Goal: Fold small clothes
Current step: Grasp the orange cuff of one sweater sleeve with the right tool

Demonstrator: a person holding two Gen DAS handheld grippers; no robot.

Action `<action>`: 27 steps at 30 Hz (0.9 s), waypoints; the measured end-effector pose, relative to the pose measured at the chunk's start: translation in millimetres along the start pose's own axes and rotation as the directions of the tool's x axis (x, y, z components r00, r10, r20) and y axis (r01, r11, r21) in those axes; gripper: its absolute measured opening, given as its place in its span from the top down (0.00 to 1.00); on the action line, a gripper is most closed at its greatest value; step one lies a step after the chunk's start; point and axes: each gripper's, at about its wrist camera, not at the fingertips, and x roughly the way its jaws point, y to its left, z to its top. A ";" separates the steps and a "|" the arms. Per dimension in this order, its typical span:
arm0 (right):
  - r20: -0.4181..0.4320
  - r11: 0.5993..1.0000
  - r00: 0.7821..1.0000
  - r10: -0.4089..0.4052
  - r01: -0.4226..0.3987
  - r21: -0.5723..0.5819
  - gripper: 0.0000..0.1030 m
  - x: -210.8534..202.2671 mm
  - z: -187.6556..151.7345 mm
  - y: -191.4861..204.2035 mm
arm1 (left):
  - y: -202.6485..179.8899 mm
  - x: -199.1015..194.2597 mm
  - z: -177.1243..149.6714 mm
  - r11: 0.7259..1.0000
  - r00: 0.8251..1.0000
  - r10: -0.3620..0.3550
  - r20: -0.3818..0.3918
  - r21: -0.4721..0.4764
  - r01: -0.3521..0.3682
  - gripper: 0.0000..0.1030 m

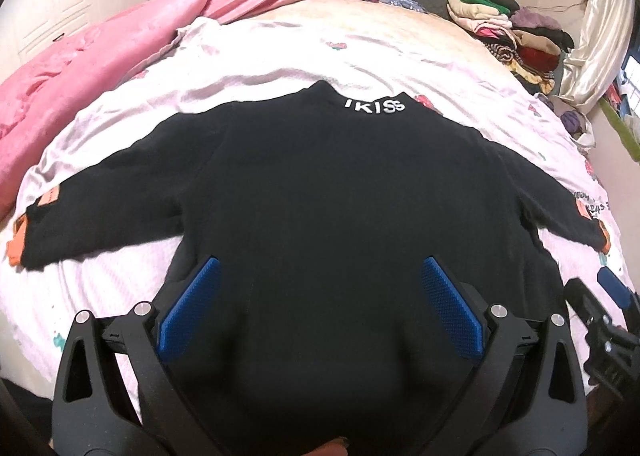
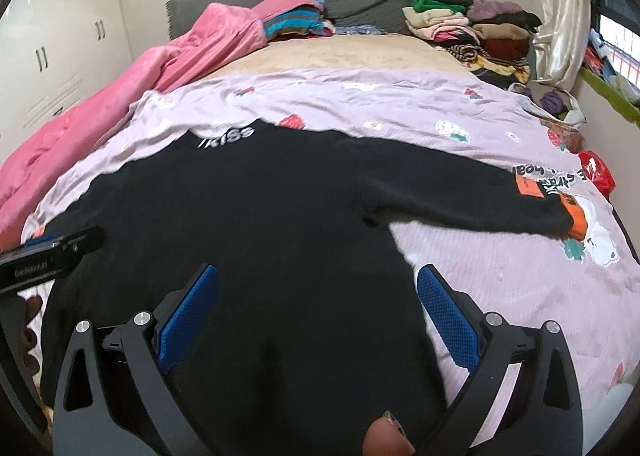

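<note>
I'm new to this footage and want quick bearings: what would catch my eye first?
A black sweater lies spread flat, sleeves out, on the lilac bedsheet, white lettering at its collar. Both tools, left tool and right tool, hover open over its hem. A pink blanket is bunched along the left side of the bed, with stacked clothes at the far right.

Black sweater (image 1: 320,192) lettered "IKISS" at the collar, laid flat with sleeves spread on a pale printed sheet (image 1: 248,56) over the bed, its lower body spanned by the wide-spread left gripper (image 1: 318,296), pink blanket (image 1: 80,64) alongside.
</note>
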 end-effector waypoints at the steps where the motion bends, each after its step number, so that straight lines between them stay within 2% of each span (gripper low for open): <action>1: 0.003 1.000 1.000 -0.008 0.008 0.008 0.04 2.2 4.0 -3.9 | -1.8 1.9 2.9 1.000 1.000 0.000 -0.002 0.000 0.000 0.09; 7: 0.003 0.997 0.999 -0.044 0.043 0.059 0.04 16.3 20.9 -28.6 | -14.6 12.6 18.9 1.000 1.000 0.006 -0.007 0.016 -0.005 0.09; 17: -0.017 0.981 0.994 -0.110 0.111 0.161 0.04 35.9 34.8 -81.1 | -29.1 34.0 42.5 0.999 0.999 -0.032 -0.012 0.028 0.033 0.09; 27: -0.084 0.924 0.974 -0.212 0.228 0.306 0.04 57.1 33.9 -153.1 | -49.1 59.9 53.3 0.996 0.999 -0.032 -0.029 0.081 0.034 0.09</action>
